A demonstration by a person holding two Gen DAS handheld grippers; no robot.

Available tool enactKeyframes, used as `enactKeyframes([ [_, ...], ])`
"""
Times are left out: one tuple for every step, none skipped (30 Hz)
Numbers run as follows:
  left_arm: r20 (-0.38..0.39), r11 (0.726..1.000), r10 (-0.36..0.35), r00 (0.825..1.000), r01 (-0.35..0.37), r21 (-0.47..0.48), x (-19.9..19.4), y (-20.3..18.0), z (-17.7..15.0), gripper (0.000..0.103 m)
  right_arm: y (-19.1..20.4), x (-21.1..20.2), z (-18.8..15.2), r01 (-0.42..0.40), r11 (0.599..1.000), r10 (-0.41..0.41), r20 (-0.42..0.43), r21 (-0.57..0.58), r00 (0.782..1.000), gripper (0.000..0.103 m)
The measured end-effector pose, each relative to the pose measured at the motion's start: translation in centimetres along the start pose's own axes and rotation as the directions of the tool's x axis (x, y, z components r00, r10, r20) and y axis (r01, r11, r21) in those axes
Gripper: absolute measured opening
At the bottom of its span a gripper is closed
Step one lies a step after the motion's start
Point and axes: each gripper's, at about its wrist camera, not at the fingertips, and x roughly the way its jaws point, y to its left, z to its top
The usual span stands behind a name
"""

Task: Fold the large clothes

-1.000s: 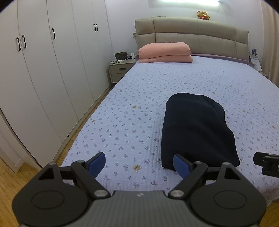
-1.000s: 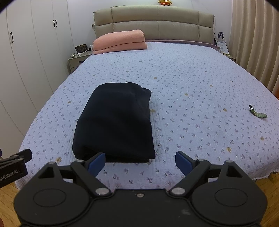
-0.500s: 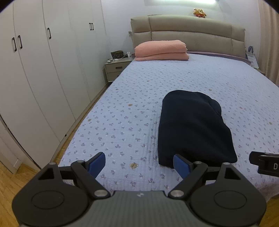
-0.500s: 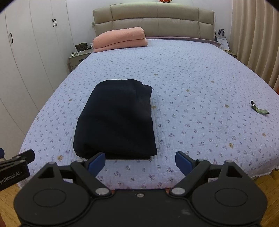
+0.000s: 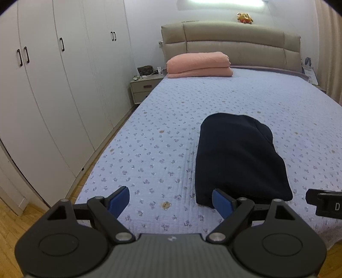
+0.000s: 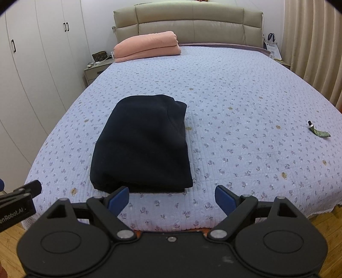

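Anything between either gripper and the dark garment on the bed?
Nothing visible. The folded dark garment lies on the bedspread just ahead of both open grippers: right gripper, left gripper. Only bare quilt lies between. The small tube sits far off to the right.

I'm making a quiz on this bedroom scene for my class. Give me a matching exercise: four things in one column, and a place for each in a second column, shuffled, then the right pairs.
Things
1. dark folded garment
2. pink folded blanket
3. small green tube
4. soft toy

Places
A. on top of the headboard
B. at the head of the bed, on its left side
C. near the foot of the bed, just ahead of both open grippers
D. alone near the bed's right edge

Pairs: 1-C, 2-B, 3-D, 4-A
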Motion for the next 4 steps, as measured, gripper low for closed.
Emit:
enactKeyframes([
  [0.016, 1.000, 0.006, 1.000, -0.006, 0.001, -0.14, 0.02, -0.09, 0.087, -0.01, 0.04, -0.02, 0.000, 1.000, 0.000, -0.001, -0.001, 1.000, 0.103],
  [0.032, 1.000, 0.012, 0.999, -0.013, 0.009, -0.29, -0.01, -0.17, 0.087, 0.02, 0.07, -0.07, -0.001, 1.000, 0.001, -0.002, -0.002, 1.000, 0.103],
  [0.047, 1.000, 0.021, 0.999, -0.022, 0.022, -0.44, -0.11, -0.26, 0.087, 0.02, 0.10, -0.15, -0.001, 1.000, 0.001, -0.003, -0.003, 1.000, 0.103],
  [0.052, 0.999, 0.024, 0.998, -0.026, 0.033, -0.46, -0.08, -0.20, 0.087, 0.05, 0.12, -0.20, -0.001, 1.000, 0.001, -0.004, -0.004, 1.000, 0.103],
])
